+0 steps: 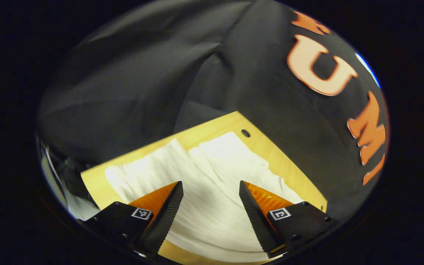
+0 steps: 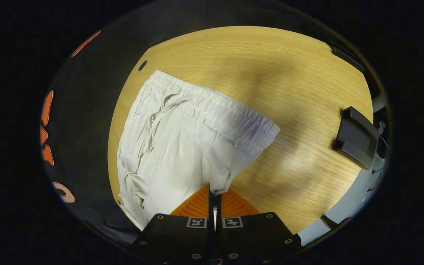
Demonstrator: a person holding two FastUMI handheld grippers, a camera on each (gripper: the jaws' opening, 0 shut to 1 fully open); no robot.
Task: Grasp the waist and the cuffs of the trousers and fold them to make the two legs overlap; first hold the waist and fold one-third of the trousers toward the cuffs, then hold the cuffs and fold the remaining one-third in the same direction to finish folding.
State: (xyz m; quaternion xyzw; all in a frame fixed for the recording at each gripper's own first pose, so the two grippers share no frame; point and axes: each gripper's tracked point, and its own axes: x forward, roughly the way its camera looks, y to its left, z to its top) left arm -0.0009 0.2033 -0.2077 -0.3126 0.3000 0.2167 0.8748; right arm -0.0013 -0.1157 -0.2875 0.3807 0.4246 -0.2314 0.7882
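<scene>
Left gripper view: we see left gripper (image 1: 211, 200) with jaws wide, hovering over white trousers (image 1: 212, 176) spread on wooden table (image 1: 271, 147).

Right gripper view: right gripper (image 2: 214, 195) jaws pinched tight on trousers (image 2: 182, 143) edge, near side; elastic waistband (image 2: 215, 110) far; black block (image 2: 357, 137) at table (image 2: 271, 66) right.

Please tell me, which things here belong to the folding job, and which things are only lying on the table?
Belong to the job:
- white trousers
- right hand-held gripper, closed on the trousers' fabric
- left hand-held gripper, open above the trousers

Only lying about:
- black block at the edge of the wooden table
</scene>
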